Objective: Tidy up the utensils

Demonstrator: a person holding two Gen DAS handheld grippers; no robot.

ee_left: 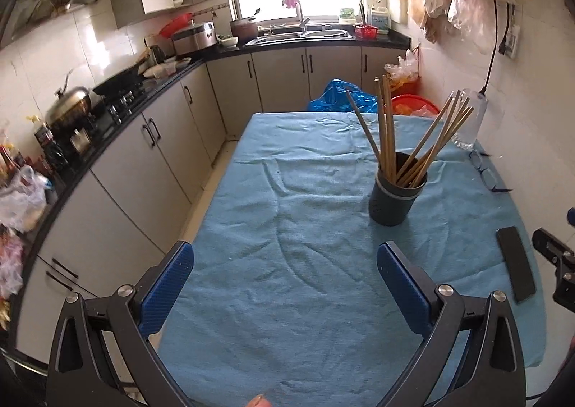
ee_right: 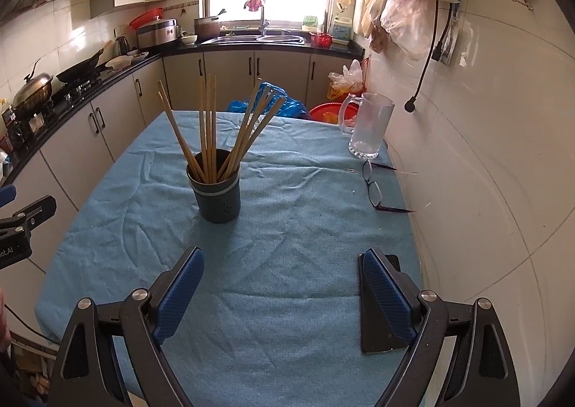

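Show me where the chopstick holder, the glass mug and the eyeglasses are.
chopstick holder [ee_right: 216, 201]: right wrist view, on its dark outer wall.
glass mug [ee_right: 370, 126]: right wrist view, on the middle of its frosted body.
eyeglasses [ee_right: 373, 191]: right wrist view, on the nearer lens frame.

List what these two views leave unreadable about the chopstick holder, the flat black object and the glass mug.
- Chopsticks: lower ends hidden inside the holder in both views; exact count unclear where they overlap.
- Flat black object: right wrist view, partly covered by a right gripper finger; what it is cannot be told.
- Glass mug: left wrist view, largely hidden behind the chopsticks; contents unclear.
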